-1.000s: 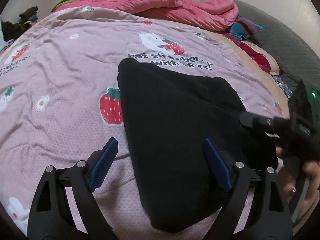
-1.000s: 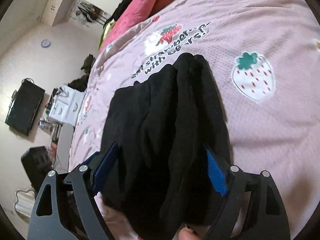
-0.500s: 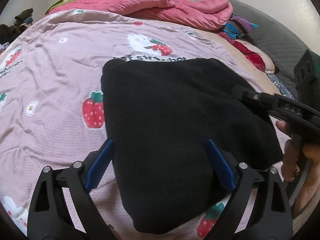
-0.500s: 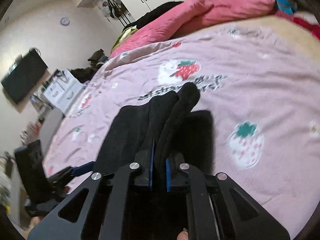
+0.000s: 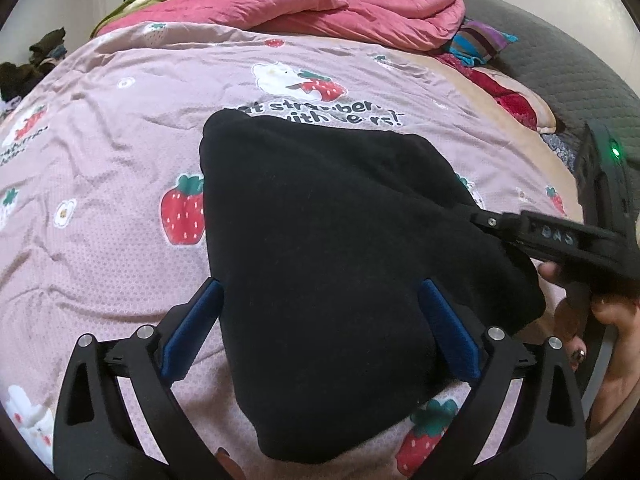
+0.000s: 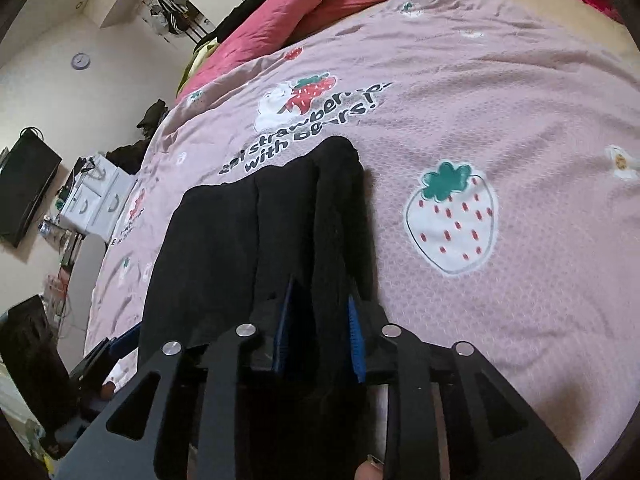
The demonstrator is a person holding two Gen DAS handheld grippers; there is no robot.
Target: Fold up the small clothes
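Note:
A black garment (image 5: 320,208) lies folded on the pink strawberry bedspread (image 5: 100,184). My left gripper (image 5: 318,296) straddles its near end, blue pads (image 5: 192,332) well off the cloth on both sides and jaws still opening. At the garment's right edge is my right gripper (image 5: 482,221), held by a hand (image 5: 600,320). In the right wrist view the right gripper (image 6: 320,296) has a raised fold of the black garment (image 6: 224,240) between its narrow jaws, which are opening. The left gripper (image 6: 120,344) shows at the lower left.
A pink quilt (image 5: 320,12) and dark clothes are heaped at the far end of the bed. Striped and red pillows (image 5: 484,40) lie beside a grey padded headboard (image 5: 560,60). Off the bed stand a white drawer unit (image 6: 96,200) and a black screen (image 6: 24,184).
The right gripper shut on a fold of the garment, then parted slightly around it. The left gripper's jaws spread a little wider. The garment's right side shifted and now lies flatter.

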